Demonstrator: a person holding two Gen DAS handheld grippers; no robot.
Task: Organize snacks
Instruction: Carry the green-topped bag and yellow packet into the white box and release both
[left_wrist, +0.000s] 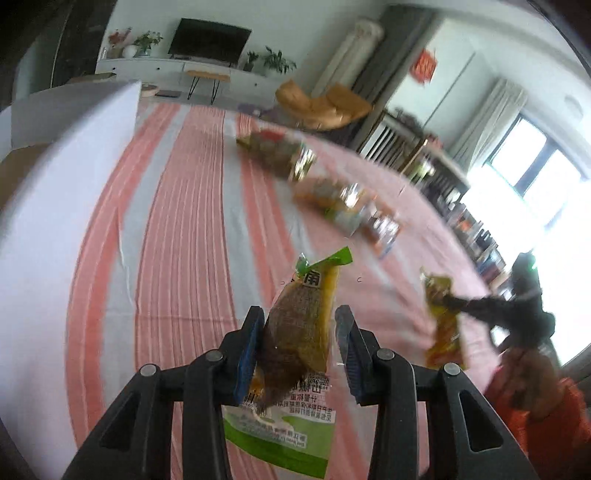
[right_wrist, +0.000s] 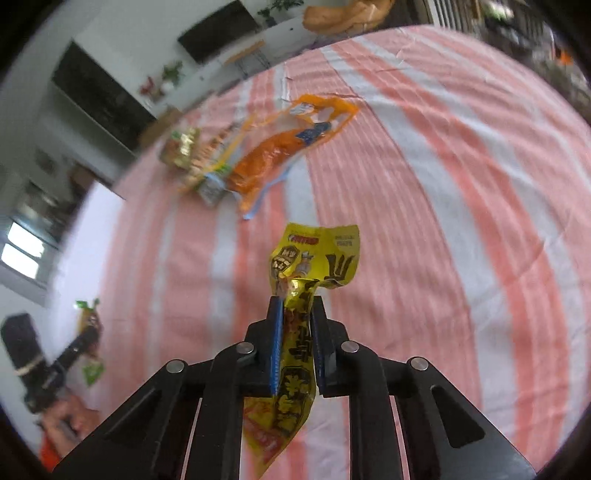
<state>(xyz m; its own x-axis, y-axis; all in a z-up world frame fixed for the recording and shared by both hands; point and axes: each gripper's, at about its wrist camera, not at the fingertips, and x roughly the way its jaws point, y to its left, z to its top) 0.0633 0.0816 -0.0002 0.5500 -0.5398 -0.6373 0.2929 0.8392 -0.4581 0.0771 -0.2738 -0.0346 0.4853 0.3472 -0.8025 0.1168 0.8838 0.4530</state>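
Gripped between the blue pads of the left claw (left_wrist: 301, 325) is a green-and-yellow snack packet (left_wrist: 299, 343), standing nearly upright, its long axis running along the fingers with the green sealed end pointing away from the camera. The jaws are narrowed onto it, though the right pad seems to sit just clear of the wrapper. Over on the other side, the right claw (right_wrist: 297, 306) is pinched tight on a yellow snack packet (right_wrist: 314, 258), crumpled at the waist, printed top flopping forward beyond the fingertips. Both packets are up in the air, well above the striped cloth (right_wrist: 424, 184) covering the surface.

Now the relation that matters: the loose snack pile (right_wrist: 258, 155), an orange wrapper with a few smaller packets beside it, lies ahead and slightly left of the right claw, toward the far edge of the surface. From the left wrist view the same pile (left_wrist: 325, 184) sits ahead and to the right, strung out diagonally. A white box wall (left_wrist: 66, 166) stands at the left edge, just beside the left claw, so the left looks the nearer hand if that box is the destination. Motion blur hides the finer print.
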